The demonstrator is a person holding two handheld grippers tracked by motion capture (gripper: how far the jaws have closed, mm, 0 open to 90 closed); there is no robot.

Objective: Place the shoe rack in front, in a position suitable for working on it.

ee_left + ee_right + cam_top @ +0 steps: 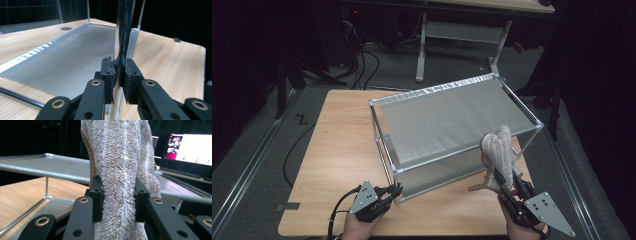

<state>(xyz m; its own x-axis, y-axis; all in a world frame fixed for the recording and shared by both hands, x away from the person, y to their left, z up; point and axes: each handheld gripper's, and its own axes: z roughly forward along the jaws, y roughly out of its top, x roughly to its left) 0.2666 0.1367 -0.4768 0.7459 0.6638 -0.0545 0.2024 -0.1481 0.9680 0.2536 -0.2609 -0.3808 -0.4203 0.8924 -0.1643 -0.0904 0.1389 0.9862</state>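
A: Right gripper [507, 184], what did it have?

B: Its jaws were clamped on a towel [499, 149], a bunched-up whitish terry one. In the right gripper view the pads pressed in from both sides and the towel [120, 170] stood up between them, folded lengthwise.

A: Where was the towel then?

B: Lifted, at the near right corner of the rack [452, 117], sticking up against the edge of the top shelf. A tail of it hung down to the table [342, 150] just beside the rack's corner leg.

A: Left gripper [396, 191]?

B: Closed tight on the rack's near left corner post [398, 186]. The left gripper view showed the shiny post [121, 37] pinched between the pads, with the lower shelf [65, 57] running away behind it.

A: Rack itself?

B: A metal frame with two grey shelves, standing on the wooden table, turned a bit askew to the table's edges. Both of the person's hands came in from the bottom edge, one at each near corner.

A: Anything else?

B: A lit screen [192, 148] far off in the right gripper view, and a desk frame [462, 35] behind the table.
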